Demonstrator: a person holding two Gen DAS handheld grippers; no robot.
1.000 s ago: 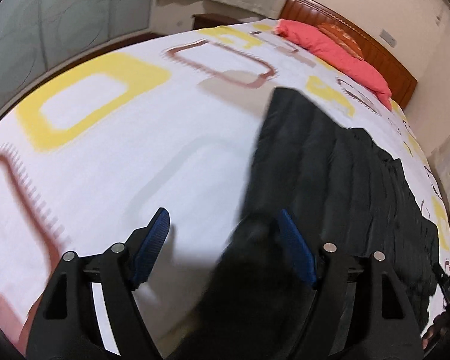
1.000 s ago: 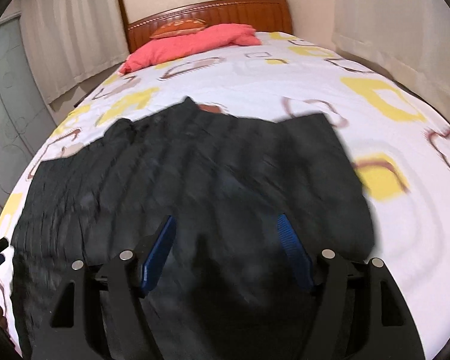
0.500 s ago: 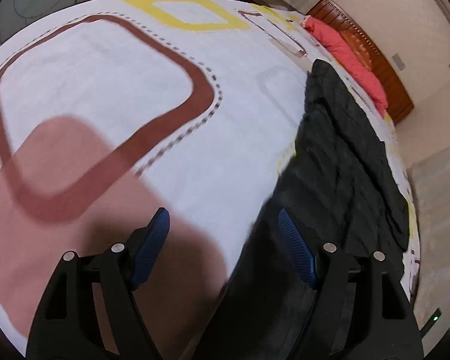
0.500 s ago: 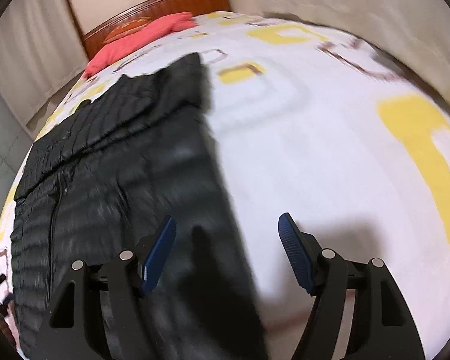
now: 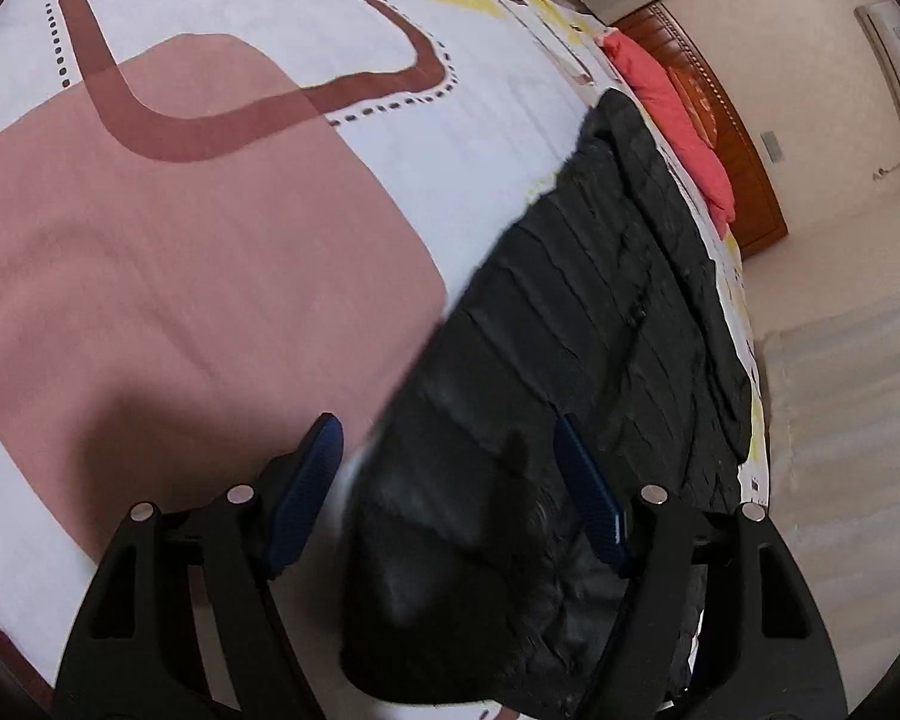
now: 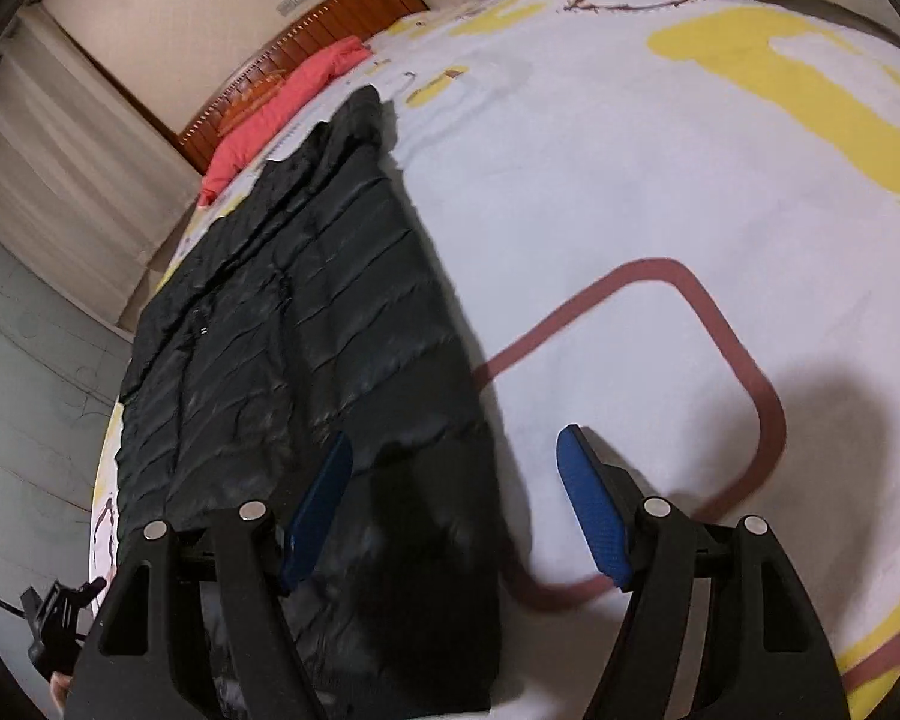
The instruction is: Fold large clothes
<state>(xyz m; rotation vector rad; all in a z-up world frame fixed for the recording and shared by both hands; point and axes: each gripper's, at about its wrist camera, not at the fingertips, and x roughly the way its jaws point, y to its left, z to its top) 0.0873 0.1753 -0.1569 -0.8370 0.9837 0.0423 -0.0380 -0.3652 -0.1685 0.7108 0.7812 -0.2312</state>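
Note:
A black quilted puffer jacket lies spread flat on the bed, reaching toward the headboard. Its near left corner sits between the blue pads of my left gripper, whose jaws are closing but do not press on the cloth. In the right wrist view the jacket fills the left half. My right gripper hangs open over its near right edge. Cloth lies by the left pad and bare sheet under the right one.
The bed sheet is white with brown, pink and yellow rounded squares, seen too as sheet. A red pillow and wooden headboard are at the far end. Curtains and walls flank the bed.
Both grippers have swung outward and down. The left went from the jacket's top region to its near left corner, the right from over its middle to its near right edge.

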